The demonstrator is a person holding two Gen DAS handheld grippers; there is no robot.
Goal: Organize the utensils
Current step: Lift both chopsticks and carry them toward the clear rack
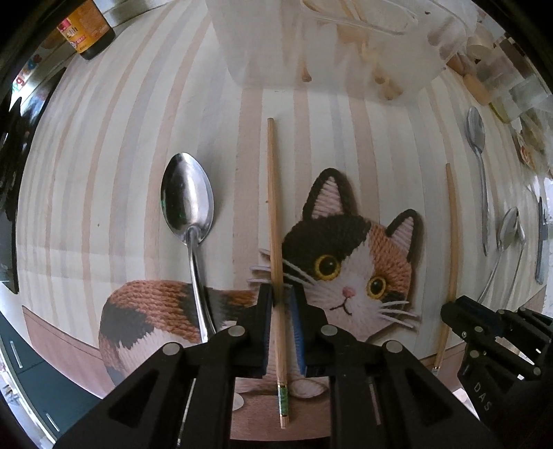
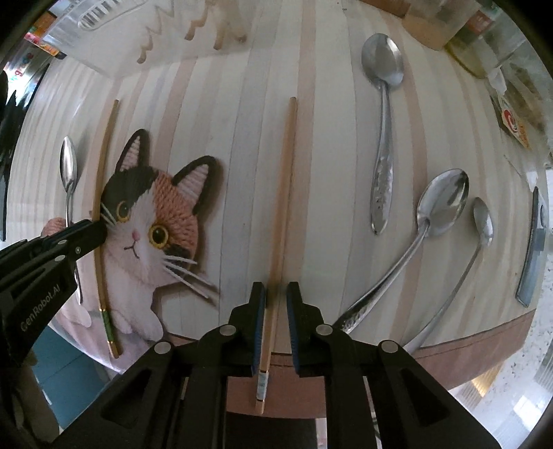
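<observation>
Two wooden chopsticks lie on a striped mat with a cat picture (image 1: 349, 262). My left gripper (image 1: 280, 297) straddles one chopstick (image 1: 274, 214), its jaws narrowly open around the shaft with small gaps. My right gripper (image 2: 275, 293) straddles the other chopstick (image 2: 285, 179) the same way, jaws close but apart. Each gripper shows in the other's view: the right gripper at lower right of the left wrist view (image 1: 449, 311), the left gripper at left of the right wrist view (image 2: 98, 229). Metal spoons lie on both sides.
A large spoon (image 1: 188, 207) lies left of the left chopstick. Three spoons (image 2: 382, 103) (image 2: 439, 207) (image 2: 482, 221) lie right of the right chopstick. A translucent utensil holder (image 1: 311, 45) stands at the back. A dark bottle (image 1: 90, 31) stands far left. A grey tool (image 2: 534, 241) lies far right.
</observation>
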